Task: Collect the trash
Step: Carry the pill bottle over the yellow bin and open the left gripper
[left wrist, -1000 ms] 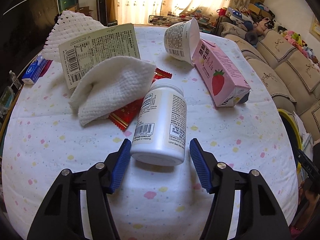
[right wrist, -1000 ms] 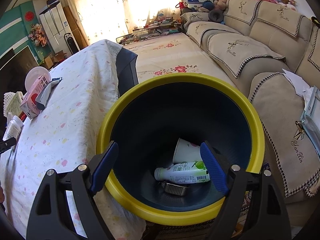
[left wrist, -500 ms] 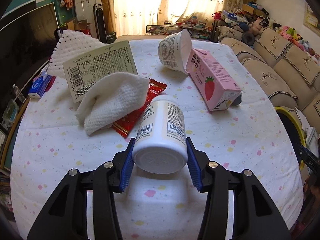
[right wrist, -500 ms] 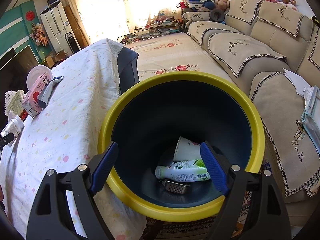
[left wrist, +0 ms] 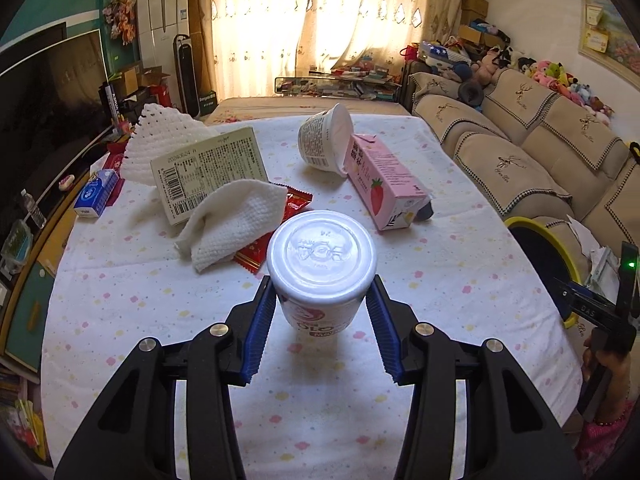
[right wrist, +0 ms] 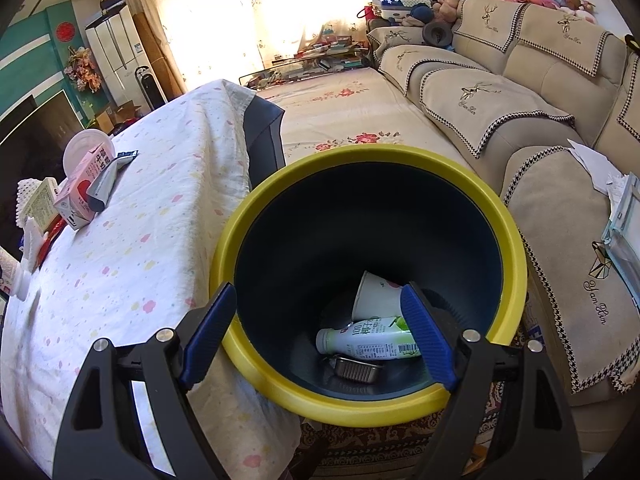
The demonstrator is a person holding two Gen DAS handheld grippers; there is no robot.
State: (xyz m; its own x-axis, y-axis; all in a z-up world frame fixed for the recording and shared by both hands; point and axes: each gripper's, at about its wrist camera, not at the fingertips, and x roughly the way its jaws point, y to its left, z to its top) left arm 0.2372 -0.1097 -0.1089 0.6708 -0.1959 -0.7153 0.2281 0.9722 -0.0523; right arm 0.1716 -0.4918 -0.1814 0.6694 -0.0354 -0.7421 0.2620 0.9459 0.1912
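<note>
Grip made: your left gripper (left wrist: 321, 300) has closed on the white pill bottle (left wrist: 321, 270) and lifted it off the table (left wrist: 460, 280). Carry it to the yellow-rimmed bin (right wrist: 372, 404), where your right gripper (right wrist: 320, 336) hangs wide open, empty.

We see strong daylight pouring through the curtains (left wrist: 304, 20) at the far end of the room, blown out to near white in both views. It leaves a glare patch on the upturned bottle base (left wrist: 322, 258) and a soft shadow beneath it on the table (left wrist: 120, 280). The bin's interior (right wrist: 320, 248) stays dim. Both fisheye pictures are sharp, bend strongly outward, and darken to black corners.
</note>
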